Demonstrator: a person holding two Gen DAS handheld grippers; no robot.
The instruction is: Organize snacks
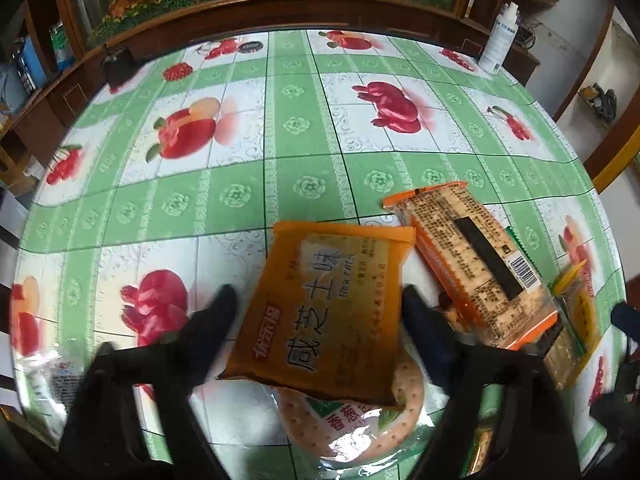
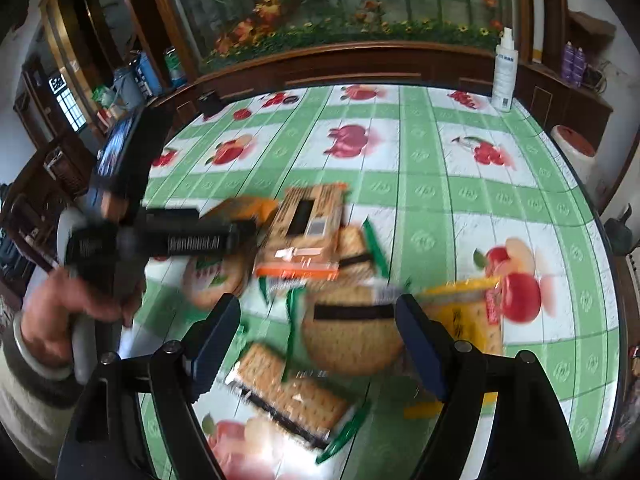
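- Around the edges first: the tabletop (image 1: 304, 128) has a green-and-white fruit-print cover. A white spray bottle (image 1: 500, 36) stands at the far right edge and a small black box (image 1: 118, 66) at the far left. A wooden cabinet (image 1: 280, 4) w/ a flower panel is behind.
- In the right wrist view, a white tub (image 2: 572, 144) w/ a reddish top sits off the tabletop's right side.
- Snacks are bunched at the near side, overlapping, so most pkgs lean on or hide part of another.
- The left gripper (image 1: 316, 300) has its jaws either side of the orange pack (image 1: 328, 304). The right pad is at the pack's edge and the left pad is apart from it, so the jaws are released, not clenched.
- The orange pack is flat, opaque and squarish, w/ large dark characters on a pale panel. It lies tilted, its near end resting on a round cracker pack (image 1: 352, 420) w/ a green label.
- Just right of it is a long clear cracker pack (image 1: 472, 264) w/ orange ends, label and barcode up.
- The right gripper (image 2: 318, 308) has its jaws spread wide and gripping nothing. A banded round pack (image 2: 352, 336) shows below them, blurred.
- Near that are a yellow pack (image 2: 472, 312) to the right and a square cracker pack (image 2: 288, 404) w/ green ends closer in.
- A person's hand (image 2: 68, 312) holds the left gripper's handle at that view's left.
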